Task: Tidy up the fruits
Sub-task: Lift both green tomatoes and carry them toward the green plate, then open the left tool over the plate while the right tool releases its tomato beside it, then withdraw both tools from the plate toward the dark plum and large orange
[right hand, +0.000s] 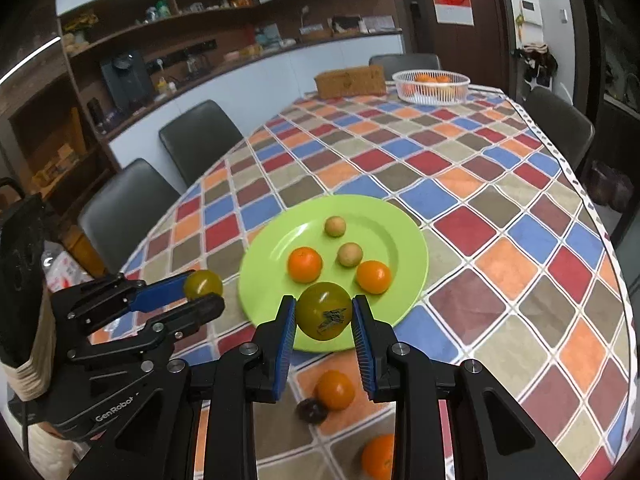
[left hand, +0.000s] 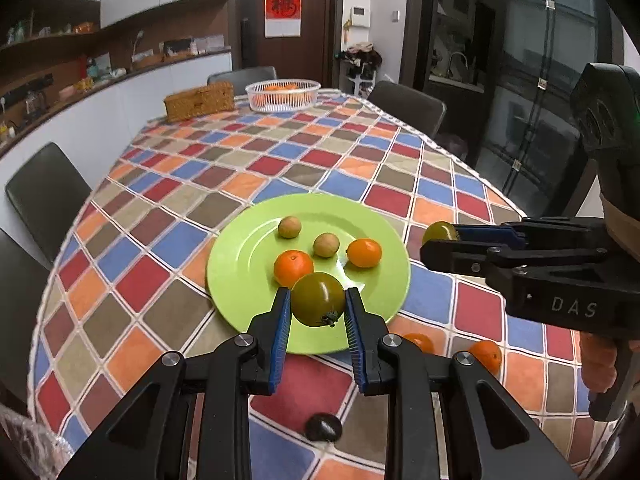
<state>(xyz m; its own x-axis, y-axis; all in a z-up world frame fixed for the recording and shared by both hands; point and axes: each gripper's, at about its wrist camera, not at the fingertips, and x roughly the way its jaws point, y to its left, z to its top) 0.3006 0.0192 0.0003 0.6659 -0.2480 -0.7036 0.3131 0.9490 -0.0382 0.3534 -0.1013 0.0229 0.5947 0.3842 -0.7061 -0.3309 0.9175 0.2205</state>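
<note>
A green plate (left hand: 248,256) (right hand: 404,240) lies on the checkered tablecloth and holds two oranges (left hand: 293,267) (left hand: 364,253) and two small tan fruits (left hand: 289,227) (left hand: 326,245). My left gripper (left hand: 318,306) is shut on a green tomato (left hand: 318,299) above the plate's near rim; it also shows in the right wrist view (right hand: 204,294). My right gripper (right hand: 324,312) is shut on another green tomato (right hand: 324,310), also near the plate's near rim; it shows in the left wrist view (left hand: 440,240).
Loose on the cloth near me are two oranges (right hand: 335,390) (right hand: 378,456) and a dark fruit (right hand: 311,411) (left hand: 323,427). A white basket of oranges (left hand: 282,95) and a wicker box (left hand: 199,101) stand at the far end. Dark chairs (left hand: 46,194) ring the table.
</note>
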